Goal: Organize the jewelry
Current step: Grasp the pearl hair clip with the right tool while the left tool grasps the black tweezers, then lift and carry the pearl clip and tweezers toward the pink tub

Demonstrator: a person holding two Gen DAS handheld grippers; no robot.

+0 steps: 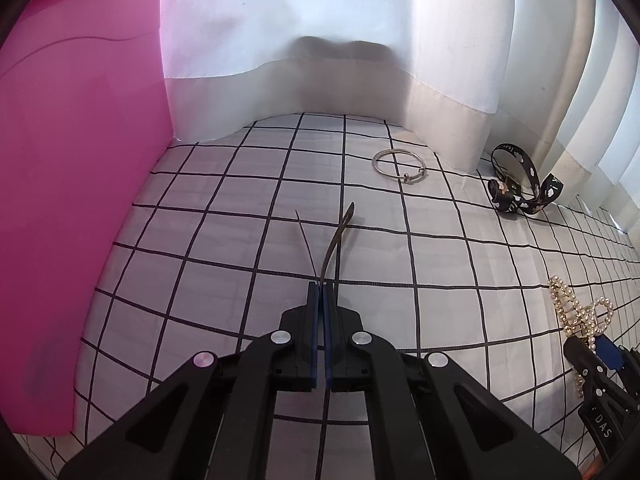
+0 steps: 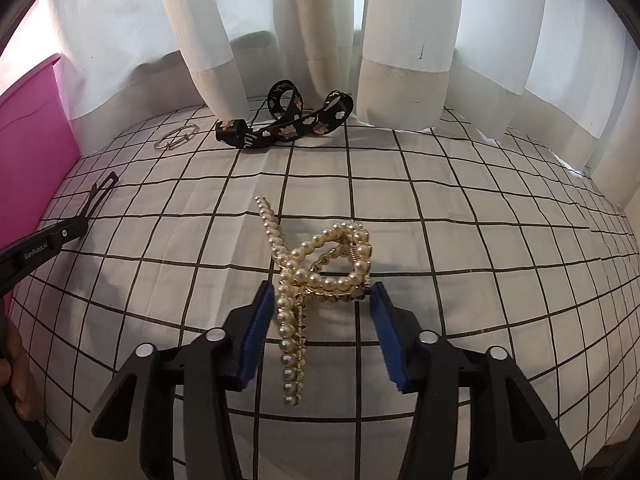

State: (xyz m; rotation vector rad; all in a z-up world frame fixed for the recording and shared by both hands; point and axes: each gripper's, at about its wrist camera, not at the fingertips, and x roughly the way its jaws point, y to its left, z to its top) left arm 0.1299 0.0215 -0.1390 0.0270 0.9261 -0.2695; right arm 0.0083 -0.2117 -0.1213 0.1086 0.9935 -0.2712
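My left gripper [image 1: 321, 286] is shut on a thin dark hair clip [image 1: 336, 240] whose prongs stick out ahead of it, above the checked cloth. It also shows in the right wrist view [image 2: 98, 196]. My right gripper [image 2: 320, 292] holds a pearl claw clip [image 2: 316, 272] between its blue pads [image 2: 256, 328], jaws wide around it; the clip also shows in the left wrist view [image 1: 576, 312]. A silver bangle [image 1: 398, 164] and a black printed ribbon [image 1: 516, 184] lie at the back near the curtain.
A pink bin [image 1: 72, 200] stands close on the left, also visible in the right wrist view [image 2: 32, 152]. White curtains [image 2: 400, 40] hang along the back edge. The checked cloth [image 2: 480, 220] covers the surface.
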